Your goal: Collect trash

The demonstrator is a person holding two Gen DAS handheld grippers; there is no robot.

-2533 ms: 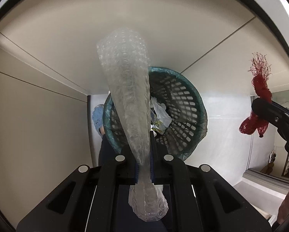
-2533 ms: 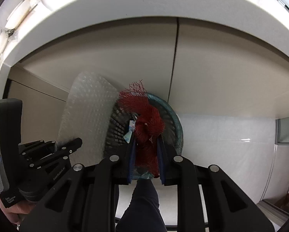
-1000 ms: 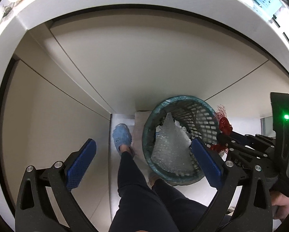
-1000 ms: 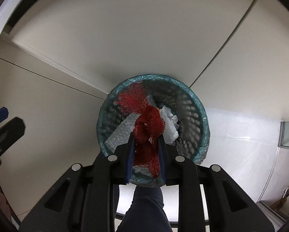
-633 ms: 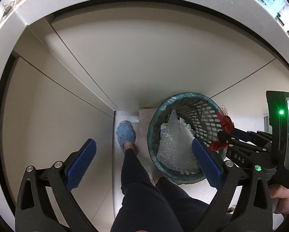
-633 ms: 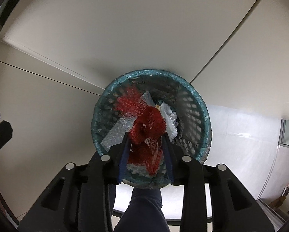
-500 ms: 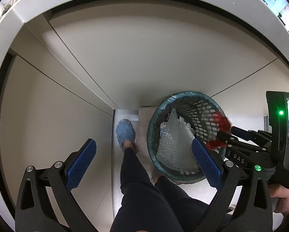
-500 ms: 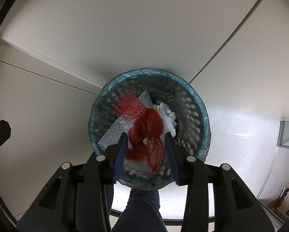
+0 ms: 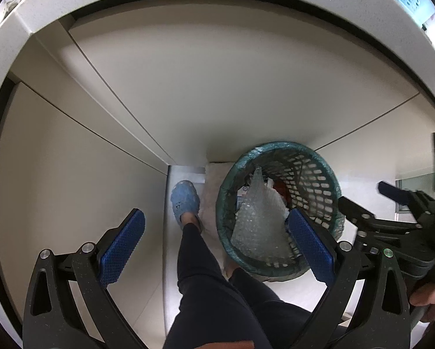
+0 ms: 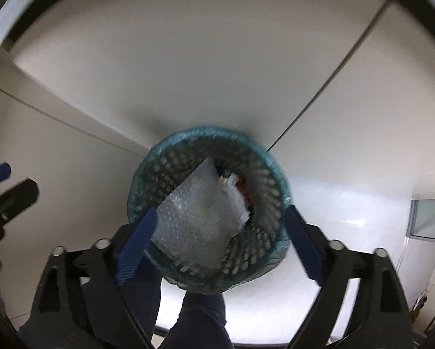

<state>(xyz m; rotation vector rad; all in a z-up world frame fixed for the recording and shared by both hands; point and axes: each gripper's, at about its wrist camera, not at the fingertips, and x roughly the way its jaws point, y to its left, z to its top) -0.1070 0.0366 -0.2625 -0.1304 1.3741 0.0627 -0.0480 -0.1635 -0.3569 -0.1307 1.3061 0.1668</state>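
Both tools are pointing steeply down over a green mesh wastebasket (image 10: 208,212) that is standing on a pale floor (image 10: 345,212) against cream cabinet doors (image 9: 217,87). The right gripper (image 10: 217,238) is hovering directly above the basket, its 2 blue-padded jaws opening wide with nothing pinched between them; the basket's rim is showing in the gap below. The left gripper (image 9: 214,247) is hanging off to the side with its jaws spread apart and empty.

Inside the basket, a sheet of bubble wrap (image 9: 258,218) is leaning upright against the near wall, filling much of the opening. Behind it, the red net bag (image 9: 281,187) is lying deep in the basket among white crumpled scraps (image 10: 238,197), only partly visible past the plastic sheet.

A person's leg in dark trousers (image 9: 205,276) is standing just beside the basket, the foot in a blue shoe (image 9: 185,199) resting on the floor near the cabinet base. A white countertop edge (image 9: 101,5) is arching overhead, and a pale mat (image 9: 210,192) is lying between shoe and basket. The right view is slightly blurred.
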